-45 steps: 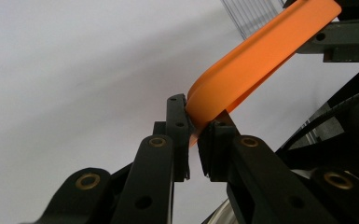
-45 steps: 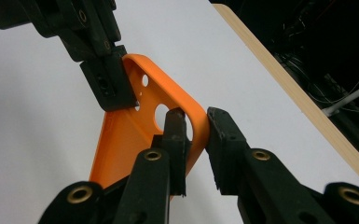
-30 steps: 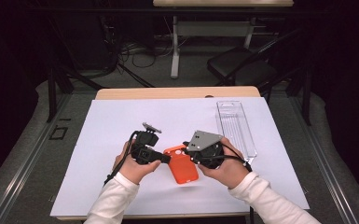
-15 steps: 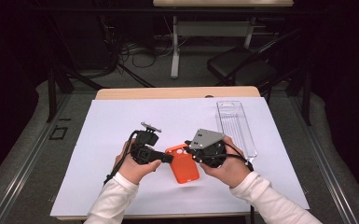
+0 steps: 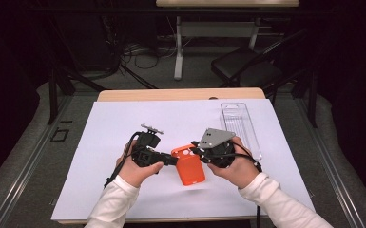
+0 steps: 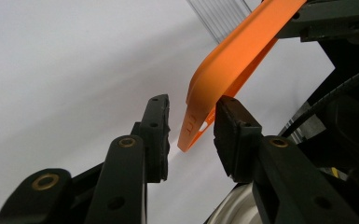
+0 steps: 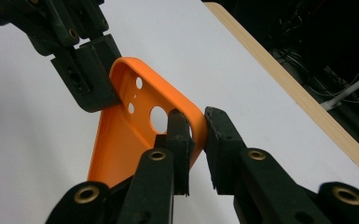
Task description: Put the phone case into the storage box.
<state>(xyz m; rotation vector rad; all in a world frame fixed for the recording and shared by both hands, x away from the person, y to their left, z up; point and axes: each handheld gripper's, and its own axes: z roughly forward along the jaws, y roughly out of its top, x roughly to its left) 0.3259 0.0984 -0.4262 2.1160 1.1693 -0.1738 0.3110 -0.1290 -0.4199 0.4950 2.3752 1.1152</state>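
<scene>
The orange case (image 5: 188, 165) is lifted off the white sheet (image 5: 104, 142), near the middle of the table at about 6 o'clock from the table's far edge, slanted with its camera-hole end up. The right gripper (image 7: 196, 126) is clenched on the case wall by the big hole, 1 pad inside and 1 outside, so it can carry the case by its rim alone. The left gripper (image 6: 191, 122) comes in from 9 o'clock; its jaws have just been opening, and in the left gripper view the case corner sits between the 2 pads, with a gap at the left pad, while contact at the right pad is hard to tell. I judge it has let go, leaving the case to the right gripper, probably a handover or a re-grip.

A clear tray (image 5: 240, 128) lies at 2 o'clock from the case, well apart, near the sheet's right edge. Beyond the table's wooden edge (image 5: 180, 94) stand a dark chair (image 5: 247, 71) and loose cables on the floor. The left gripper, close at the case's corner, is the one thing in the way of moving the case left.
</scene>
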